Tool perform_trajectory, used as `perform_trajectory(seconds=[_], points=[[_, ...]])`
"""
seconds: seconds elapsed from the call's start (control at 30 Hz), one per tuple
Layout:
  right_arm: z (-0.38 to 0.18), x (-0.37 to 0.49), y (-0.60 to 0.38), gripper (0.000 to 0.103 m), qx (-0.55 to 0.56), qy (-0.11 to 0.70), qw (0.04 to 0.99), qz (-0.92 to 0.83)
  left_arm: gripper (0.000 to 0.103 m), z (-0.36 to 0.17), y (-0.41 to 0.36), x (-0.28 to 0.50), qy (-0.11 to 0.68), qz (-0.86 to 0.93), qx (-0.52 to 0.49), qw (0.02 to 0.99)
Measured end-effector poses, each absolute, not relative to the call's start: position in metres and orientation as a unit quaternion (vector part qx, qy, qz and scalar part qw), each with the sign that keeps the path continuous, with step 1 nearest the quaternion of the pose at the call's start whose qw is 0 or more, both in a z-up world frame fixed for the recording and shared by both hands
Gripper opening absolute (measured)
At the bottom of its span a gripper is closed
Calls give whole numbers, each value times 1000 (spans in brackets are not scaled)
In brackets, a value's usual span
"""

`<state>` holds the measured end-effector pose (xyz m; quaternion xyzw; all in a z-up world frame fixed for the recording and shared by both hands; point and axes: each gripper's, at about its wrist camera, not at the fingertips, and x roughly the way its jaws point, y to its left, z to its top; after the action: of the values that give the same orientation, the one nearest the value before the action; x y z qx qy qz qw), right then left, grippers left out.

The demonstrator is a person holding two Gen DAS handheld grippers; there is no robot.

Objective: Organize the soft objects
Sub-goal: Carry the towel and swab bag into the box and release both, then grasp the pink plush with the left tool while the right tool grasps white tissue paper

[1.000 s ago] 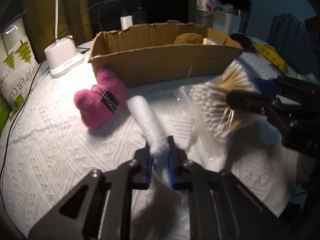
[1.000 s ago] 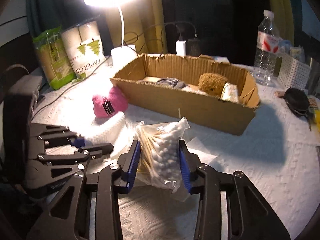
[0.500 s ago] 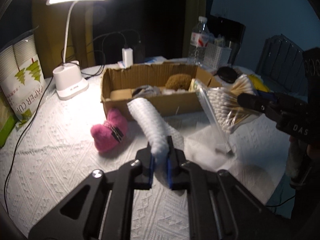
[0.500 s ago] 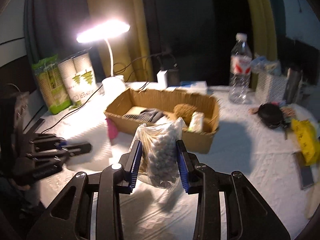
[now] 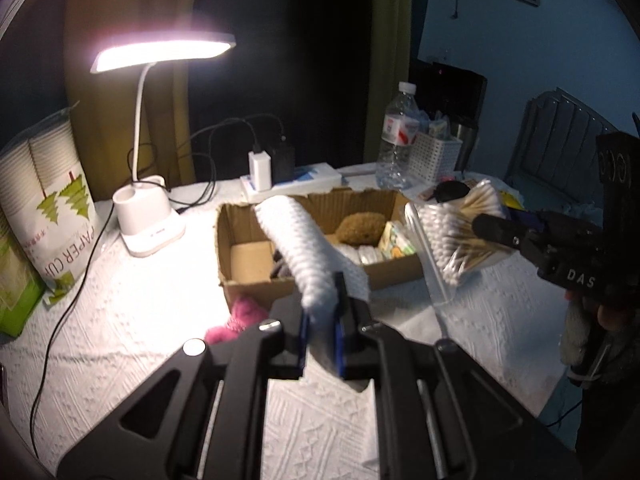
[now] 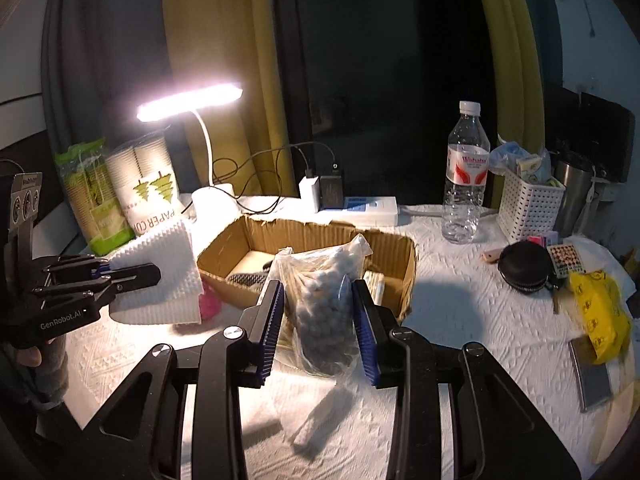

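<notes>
the big table [image 6: 460, 312] had a white bumpy cloth on it. the cardboard box [image 5: 400, 272] sat in the middle, far from the cameras, and it already had a brown fuzzy thing [image 5: 358, 228] and some small packs inside. there was not much room left in it, so a new thing could spill over the low wall.

the left gripper [image 5: 322, 332] was closed on the white foam sheet [image 5: 304, 248], which was up in the air near the left end of the box. the sheet was wide and floppy. it was pinched only at one edge, so it could bend, catch on the box wall, or slip out.

the right gripper [image 6: 320, 320] was closed on the bag of cotton swabs [image 6: 324, 296], up in the air just near the box. the bag was thin, slippery plastic and could slide down between the fingers.

both things were close together, so they could bump.

the pink plush toy [image 5: 240, 316] lay on the table by the near left corner of the box, partly hidden. it could be forgotten.
</notes>
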<state>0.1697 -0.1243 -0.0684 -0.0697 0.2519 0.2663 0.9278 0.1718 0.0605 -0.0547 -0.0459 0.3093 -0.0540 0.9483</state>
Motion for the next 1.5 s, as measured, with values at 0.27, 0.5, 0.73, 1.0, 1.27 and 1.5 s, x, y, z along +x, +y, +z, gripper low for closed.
perform_trajectory(seconds=[0.27, 0.5, 0.73, 1.0, 1.27, 1.5], points=[[-61, 207, -119, 37, -54, 246, 929, 270, 10, -52, 79, 207, 292, -31, -45, 955], [-72, 247, -109, 37, -37, 260, 925, 273, 12, -75, 97, 247, 307, -23, -60, 950], [-96, 273, -97, 37, -41, 294, 916, 270, 15, -103, 91, 276, 345, -24, -47, 937], [-105, 259, -94, 42, -52, 312, 909, 270, 76, -105, 93, 271, 350, -28, -54, 935], [-117, 209, -85, 68, -97, 337, 886, 303, 77, -101, 101, 249, 341, -34, -58, 938], [-162, 187, -76, 82, -128, 403, 852, 311, 77, -109, 111, 219, 345, -29, -75, 935]])
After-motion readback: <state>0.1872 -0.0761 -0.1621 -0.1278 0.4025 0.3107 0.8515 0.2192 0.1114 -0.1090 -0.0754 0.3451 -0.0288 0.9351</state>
